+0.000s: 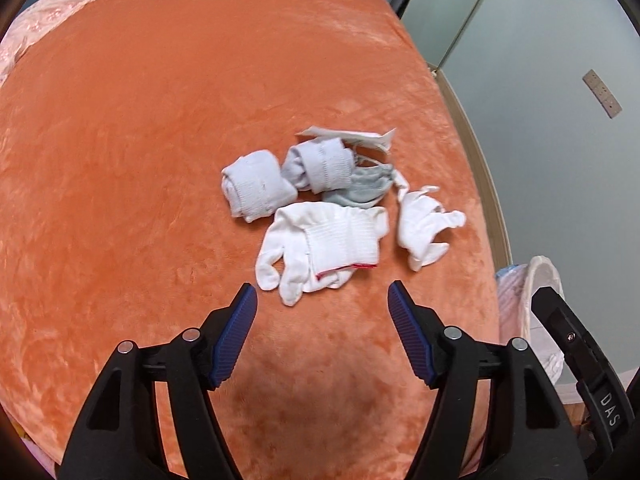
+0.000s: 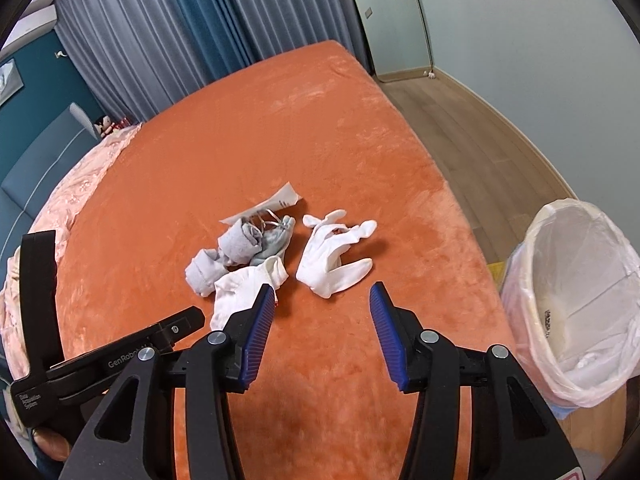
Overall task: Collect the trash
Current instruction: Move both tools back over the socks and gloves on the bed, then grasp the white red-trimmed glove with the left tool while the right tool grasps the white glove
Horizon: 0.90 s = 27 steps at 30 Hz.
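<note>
while both jaws gape empty, crumpled white gloves (image 1: 320, 248) rest on plush orange blanket (image 1: 160, 160).

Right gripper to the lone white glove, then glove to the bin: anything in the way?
Nothing visible. The right gripper is open with only bare orange bedspread before the white glove. The lined bin stands open-topped beside the bed's right edge.

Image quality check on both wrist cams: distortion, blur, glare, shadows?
Left wrist: strong fisheye bowing of the bed, dark vignette at the corners, gloves sharp, soft shadow under the left gripper. Right wrist: same barrel bend on the floor and curtains, even light, mild sheen on the bin liner, no motion blur, right gripper crisp.
</note>
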Each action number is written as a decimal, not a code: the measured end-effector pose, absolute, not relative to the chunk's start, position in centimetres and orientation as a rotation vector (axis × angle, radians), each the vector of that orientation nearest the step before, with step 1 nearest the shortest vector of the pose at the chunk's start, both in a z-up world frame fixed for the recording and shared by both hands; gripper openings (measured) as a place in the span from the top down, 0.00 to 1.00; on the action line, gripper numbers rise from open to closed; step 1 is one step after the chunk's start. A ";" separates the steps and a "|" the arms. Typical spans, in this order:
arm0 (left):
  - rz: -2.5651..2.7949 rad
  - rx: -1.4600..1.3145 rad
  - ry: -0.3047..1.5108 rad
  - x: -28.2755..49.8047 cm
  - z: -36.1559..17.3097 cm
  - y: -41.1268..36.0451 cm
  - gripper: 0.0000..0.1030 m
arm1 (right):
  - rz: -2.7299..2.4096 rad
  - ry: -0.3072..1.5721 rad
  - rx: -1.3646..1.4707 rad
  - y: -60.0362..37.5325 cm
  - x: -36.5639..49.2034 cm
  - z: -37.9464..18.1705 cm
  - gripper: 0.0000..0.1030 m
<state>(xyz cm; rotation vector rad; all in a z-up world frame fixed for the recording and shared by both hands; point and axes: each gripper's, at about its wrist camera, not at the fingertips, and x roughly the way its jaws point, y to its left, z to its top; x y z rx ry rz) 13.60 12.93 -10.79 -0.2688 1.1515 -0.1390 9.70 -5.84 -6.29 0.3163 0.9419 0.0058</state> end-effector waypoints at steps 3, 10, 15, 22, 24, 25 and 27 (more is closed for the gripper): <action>-0.127 -0.269 1.175 14.8 -12.4 13.3 0.34 | 0.003 0.974 0.319 -5.6 11.4 -8.0 0.53; -0.114 -0.281 1.228 17.6 -15.6 13.7 0.34 | -0.006 1.030 0.323 -5.1 14.8 -11.5 0.53; -0.108 -0.294 1.255 18.9 -17.4 13.6 0.34 | -0.013 1.058 0.334 -4.9 16.9 -13.5 0.53; -0.110 -0.287 1.263 19.5 -18.4 13.6 0.45 | -0.020 1.096 0.313 -4.2 18.5 -15.8 0.56; -0.110 -0.270 1.258 19.5 -18.4 13.5 0.53 | -0.005 1.111 0.316 -3.9 18.7 -16.4 0.65; -0.113 -0.265 1.256 19.5 -18.4 13.5 0.61 | 0.003 1.120 0.316 -3.7 18.7 -16.7 0.75; -0.113 -0.263 1.258 19.8 -18.5 13.4 0.73 | 0.024 1.136 0.321 -3.3 18.7 -17.2 0.86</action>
